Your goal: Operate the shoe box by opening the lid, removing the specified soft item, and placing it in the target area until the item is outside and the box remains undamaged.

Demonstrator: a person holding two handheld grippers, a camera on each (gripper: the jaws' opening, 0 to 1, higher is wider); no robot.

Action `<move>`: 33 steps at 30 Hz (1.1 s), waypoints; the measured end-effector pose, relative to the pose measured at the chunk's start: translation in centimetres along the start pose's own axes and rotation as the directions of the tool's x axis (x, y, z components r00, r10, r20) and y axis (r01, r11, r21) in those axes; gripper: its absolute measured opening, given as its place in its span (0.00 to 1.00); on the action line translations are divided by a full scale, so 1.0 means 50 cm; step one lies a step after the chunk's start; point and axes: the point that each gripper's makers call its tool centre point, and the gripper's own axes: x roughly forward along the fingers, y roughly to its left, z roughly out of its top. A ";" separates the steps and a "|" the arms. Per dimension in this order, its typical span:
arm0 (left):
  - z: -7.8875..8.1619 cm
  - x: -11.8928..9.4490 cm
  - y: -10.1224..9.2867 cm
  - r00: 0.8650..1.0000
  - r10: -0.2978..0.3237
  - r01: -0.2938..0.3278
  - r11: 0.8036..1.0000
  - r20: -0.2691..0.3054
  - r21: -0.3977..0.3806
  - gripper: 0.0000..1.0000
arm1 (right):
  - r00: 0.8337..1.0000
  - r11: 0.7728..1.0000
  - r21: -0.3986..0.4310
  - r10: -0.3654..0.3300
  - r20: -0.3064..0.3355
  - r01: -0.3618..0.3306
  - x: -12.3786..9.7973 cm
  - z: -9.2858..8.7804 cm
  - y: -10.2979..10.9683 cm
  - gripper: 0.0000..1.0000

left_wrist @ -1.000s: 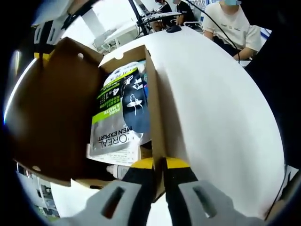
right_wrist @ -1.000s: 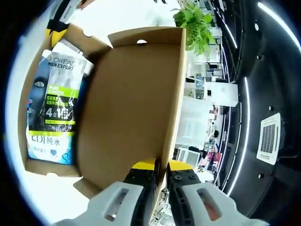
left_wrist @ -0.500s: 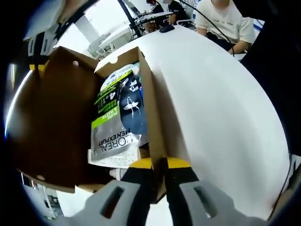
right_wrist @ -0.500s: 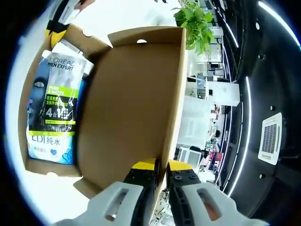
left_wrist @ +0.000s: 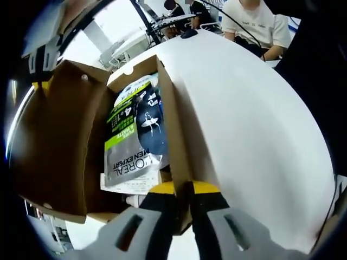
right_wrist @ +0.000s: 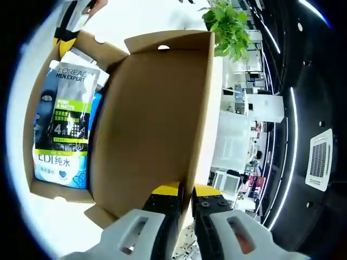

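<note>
Over the last second we see little real movement. In the left gripper view the lid at the left of the frame now stands a touch more upright, showing slightly more of the packets inside the shoe box. The people at the upper right have slid further toward the top edge, which we read as camera tilt. In the right gripper view the box contents sit a shade lower and the plant a shade to the right, again from the camera.

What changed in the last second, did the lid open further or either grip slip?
Little changed: both views shifted slightly with the hands. The left tongs stay clamped on the box wall, the right tongs on the raised lid. The sachet pack stays inside.
</note>
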 end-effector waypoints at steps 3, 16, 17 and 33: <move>0.000 0.002 0.000 1.000 0.001 -0.001 1.000 -0.008 0.000 0.08 | 1.000 1.000 0.006 0.011 0.002 -0.011 0.007 -0.002 -0.002 0.05; -0.003 0.010 0.000 1.000 -0.007 0.007 1.000 -0.022 -0.002 0.08 | 0.996 0.995 0.035 0.091 0.014 -0.091 0.029 -0.007 -0.003 0.05; -0.002 0.010 0.000 1.000 -0.007 0.007 1.000 -0.022 -0.001 0.08 | 0.995 0.995 0.036 0.098 0.017 -0.098 0.032 -0.007 -0.004 0.05; 0.001 0.010 0.003 1.000 -0.008 0.008 1.000 -0.020 0.000 0.08 | 0.971 0.965 0.117 0.229 0.074 -0.237 0.082 -0.019 -0.005 0.04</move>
